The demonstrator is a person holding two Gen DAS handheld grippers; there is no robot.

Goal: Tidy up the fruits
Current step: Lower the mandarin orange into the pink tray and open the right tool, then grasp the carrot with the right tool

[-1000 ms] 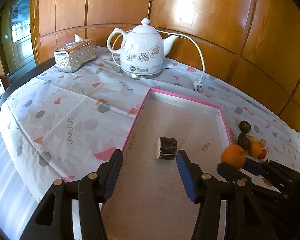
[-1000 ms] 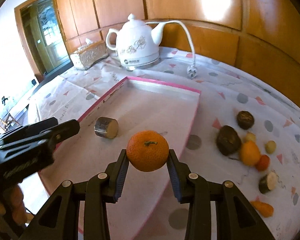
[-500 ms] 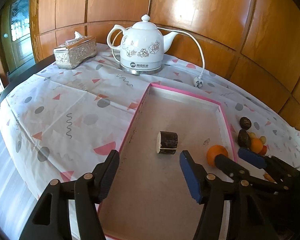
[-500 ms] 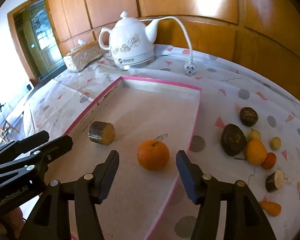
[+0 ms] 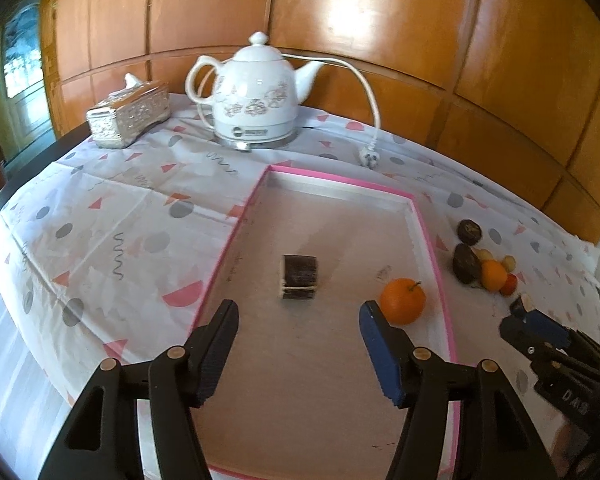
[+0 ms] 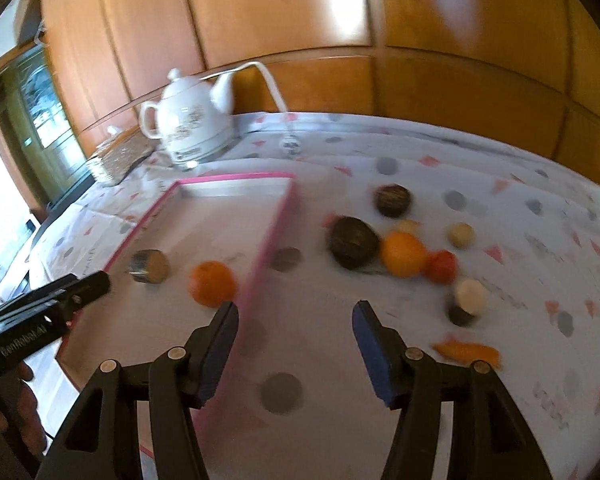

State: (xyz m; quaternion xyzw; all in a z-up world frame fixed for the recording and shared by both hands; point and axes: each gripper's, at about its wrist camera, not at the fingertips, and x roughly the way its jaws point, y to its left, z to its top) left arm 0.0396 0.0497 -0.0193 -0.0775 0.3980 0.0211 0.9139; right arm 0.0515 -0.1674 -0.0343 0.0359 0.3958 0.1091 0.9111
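Observation:
A pink-rimmed tray (image 5: 430, 236) (image 6: 274, 224) holds a dark cut cylinder piece (image 5: 299, 277) (image 6: 149, 266) and an orange tangerine (image 5: 402, 301) (image 6: 213, 283). Right of the tray a pile of fruits lies on the cloth: a dark oval fruit (image 6: 353, 242), a dark round one (image 6: 393, 200), an orange (image 6: 403, 254), a small red fruit (image 6: 441, 266), pale small ones, a cut piece (image 6: 467, 302) and an orange sliver (image 6: 466, 352). My left gripper (image 5: 296, 334) is open and empty over the tray's near part. My right gripper (image 6: 294, 330) is open and empty, above the cloth right of the tray edge.
A white electric kettle (image 5: 256, 98) with cord and plug (image 5: 370, 156) stands behind the tray. A silver tissue box (image 5: 128, 116) sits at the back left. Wood panelling closes the back. The table edge drops off at the left.
My right gripper let go of the tangerine in the tray, then pulled back and swung right toward the fruit pile. My left gripper stayed open, shifting only slightly.

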